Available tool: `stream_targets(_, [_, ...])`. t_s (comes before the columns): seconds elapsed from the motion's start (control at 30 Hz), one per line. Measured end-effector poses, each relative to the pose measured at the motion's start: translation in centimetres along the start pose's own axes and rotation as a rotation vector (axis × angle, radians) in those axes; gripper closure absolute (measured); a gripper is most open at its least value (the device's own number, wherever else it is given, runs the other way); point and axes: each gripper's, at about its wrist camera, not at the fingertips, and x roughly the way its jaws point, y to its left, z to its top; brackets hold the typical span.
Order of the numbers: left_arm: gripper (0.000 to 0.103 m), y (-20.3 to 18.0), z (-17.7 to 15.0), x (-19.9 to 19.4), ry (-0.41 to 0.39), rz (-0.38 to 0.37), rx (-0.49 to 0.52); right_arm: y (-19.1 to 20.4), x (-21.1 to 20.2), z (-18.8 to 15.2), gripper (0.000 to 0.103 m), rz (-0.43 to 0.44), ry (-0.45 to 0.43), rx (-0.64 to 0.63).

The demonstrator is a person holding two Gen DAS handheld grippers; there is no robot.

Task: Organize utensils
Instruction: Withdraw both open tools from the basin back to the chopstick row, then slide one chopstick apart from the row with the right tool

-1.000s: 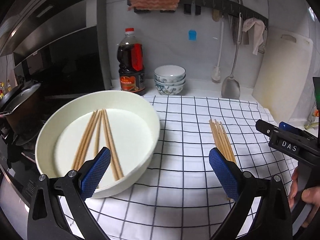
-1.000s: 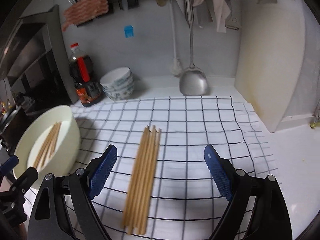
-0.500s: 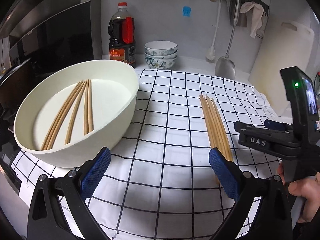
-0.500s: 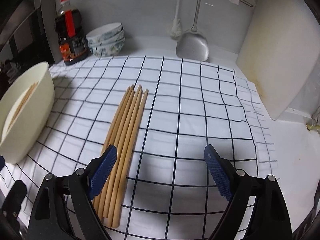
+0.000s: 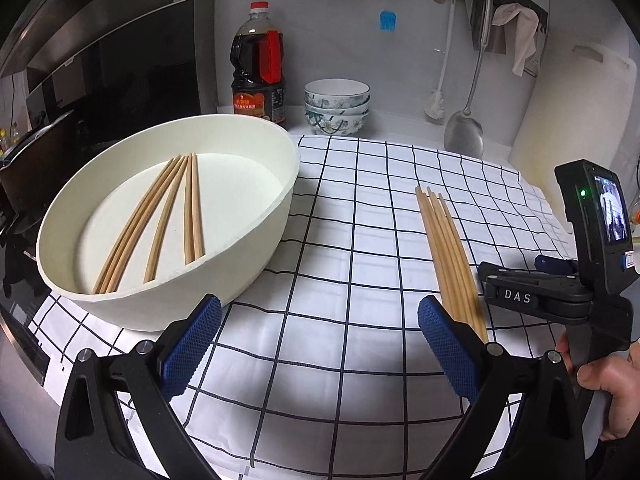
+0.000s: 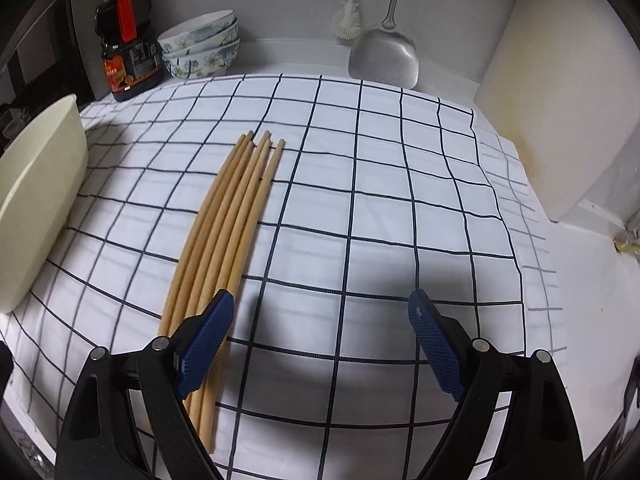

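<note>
Wooden chopsticks (image 6: pixel 224 236) lay mid-cloth (image 6: pixel 360 216), more in the bowl (image 5: pixel 256 256) at its left edge; your left gripper (image 5: pixel 320 356) and right gripper (image 6: pixel 320 344) gaped, empty.

The right tool's finger (image 6: pixel 206 340) hides the loose chopsticks' (image 6: pixel 224 224) near ends (partly).

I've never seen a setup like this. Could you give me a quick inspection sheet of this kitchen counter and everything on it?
Surface: checked cloth spread on a white counter.
Job's things: loose chopsticks lying on the cloth; more chopsticks inside the white basin.
Clutter: sauce bottle, stacked bowls.
Grippers: left gripper open, empty; right gripper open, beside the loose chopsticks.
Cables: nothing seen.
Surroundings: hanging spatula, cutting board, stove at left.
</note>
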Motion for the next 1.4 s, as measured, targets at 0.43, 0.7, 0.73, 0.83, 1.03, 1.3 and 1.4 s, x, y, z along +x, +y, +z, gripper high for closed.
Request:
stream_targets(0.43, [0.006, 0.1, 0.0, 0.4, 0.010, 0.004, -0.001, 1.1, 0.7, -0.6, 0.018, -0.044, 0.013, -0.069])
stream_targets(0.7, [0.006, -0.1, 0.0, 0.5, 0.015, 0.003, 0.004, 1.4, 0.4, -0.5, 0.018, 0.002, 0.008, -0.082])
stream_targets(0.73, [0.006, -0.1, 0.0, 0.6, 0.017, 0.002, 0.006, 1.6, 0.5, -0.6, 0.018, -0.001, 0.013, -0.092])
stream_targets(0.83, [0.006, -0.4, -0.1, 0.6, 0.019, 0.005, 0.017, 1.9, 0.6, -0.6, 0.018, -0.017, 0.002, -0.106])
stream_targets(1.03, [0.006, -0.5, -0.1, 0.8, 0.025, 0.003, 0.021, 0.9, 0.7, -0.4, 0.018, -0.033, 0.008, -0.085])
stream_targets(1.3, [0.006, -1.1, 0.4, 1.6, 0.027, 0.023, 0.047, 0.2, -0.1, -0.3, 0.018, 0.139, 0.002, -0.006])
stream_targets(1.4, [0.006, -1.7, 1.0, 1.9, 0.020, 0.034, 0.072, 1.1, 0.5, -0.5, 0.018, 0.123, 0.019, -0.037])
